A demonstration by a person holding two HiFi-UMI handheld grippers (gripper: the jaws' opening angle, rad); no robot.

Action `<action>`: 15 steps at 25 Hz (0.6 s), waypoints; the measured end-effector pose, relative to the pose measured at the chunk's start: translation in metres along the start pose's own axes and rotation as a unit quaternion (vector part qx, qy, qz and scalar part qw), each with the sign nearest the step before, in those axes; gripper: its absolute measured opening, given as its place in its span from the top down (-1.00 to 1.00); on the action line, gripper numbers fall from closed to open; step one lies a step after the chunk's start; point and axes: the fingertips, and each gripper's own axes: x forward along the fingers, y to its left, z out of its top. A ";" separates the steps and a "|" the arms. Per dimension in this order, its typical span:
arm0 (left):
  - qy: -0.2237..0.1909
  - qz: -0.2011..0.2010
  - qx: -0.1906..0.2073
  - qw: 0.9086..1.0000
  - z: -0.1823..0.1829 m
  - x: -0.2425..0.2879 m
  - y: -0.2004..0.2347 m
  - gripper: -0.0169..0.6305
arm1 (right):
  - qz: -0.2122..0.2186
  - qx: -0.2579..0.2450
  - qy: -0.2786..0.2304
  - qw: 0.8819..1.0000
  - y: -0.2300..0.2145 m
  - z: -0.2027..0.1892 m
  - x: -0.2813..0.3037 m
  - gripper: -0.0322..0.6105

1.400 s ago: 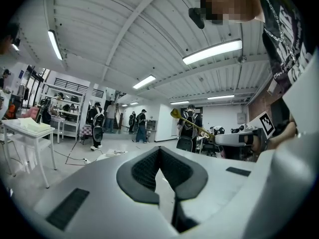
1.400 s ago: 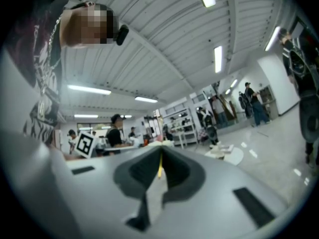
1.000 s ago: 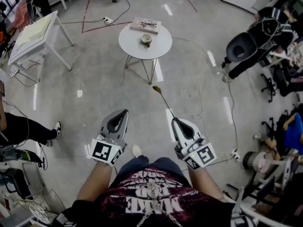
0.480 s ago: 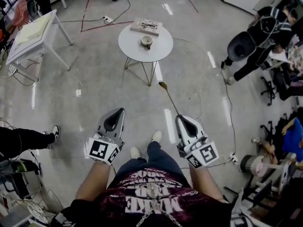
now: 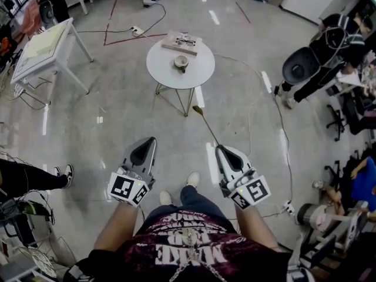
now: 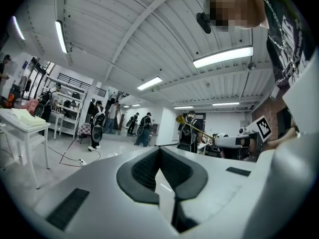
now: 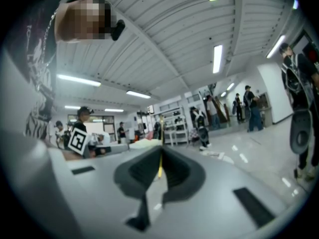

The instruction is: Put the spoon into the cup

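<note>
- Lower right of the head view: the right gripper [image 5: 218, 148] has its fingers pinched tight on the tail end of a gold spoon [image 5: 207, 125]. The rest of the handle and the bowl stick out ahead of it, toward the upper middle of the frame.
- In the right gripper view the handle shows as a thin yellow line [image 7: 159, 167] squeezed right between the pads, so the grip looks solid.
- The left gripper [image 5: 151, 140] sits at lower left, fingers closed together with nothing in them. Its own view shows the spoon's bowl off to the right.
- The cup [image 5: 181, 62] is on the round white counter [image 5: 198, 70] at upper middle, well apart from the spoon tip, with only floor between. There's also a flat book-ish thing with glasses [image 5: 183, 40] just behind it.
- My read on handling: the spoon looks like thin metal, so it's light, stiff and kinda slick. Held by the very end, the long overhang could let it swivel in the pinch.
- That end grip is still the right spot, since the bowl goes in first and the fingers stay clear of the rim.
- The cup looks small and tippable, so I'd lower the spoon in gently, not drop it.
</note>
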 end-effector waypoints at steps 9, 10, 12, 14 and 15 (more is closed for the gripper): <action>0.002 -0.021 0.010 1.000 -0.003 0.040 -0.009 0.86 | 0.002 0.007 0.009 1.000 -0.030 0.003 0.009 0.79; 0.001 -0.021 0.010 1.000 -0.001 0.044 -0.009 0.86 | 0.003 0.007 0.010 1.000 -0.033 0.004 0.011 0.79; -0.002 -0.019 0.011 1.000 0.003 0.053 -0.007 0.86 | 0.005 0.008 0.010 1.000 -0.040 0.008 0.014 0.79; -0.004 -0.017 0.013 1.000 0.005 0.063 -0.004 0.86 | 0.006 0.011 0.010 1.000 -0.049 0.011 0.018 0.79; -0.003 -0.016 0.014 1.000 0.004 0.067 -0.003 0.86 | 0.007 0.012 0.010 1.000 -0.054 0.012 0.019 0.79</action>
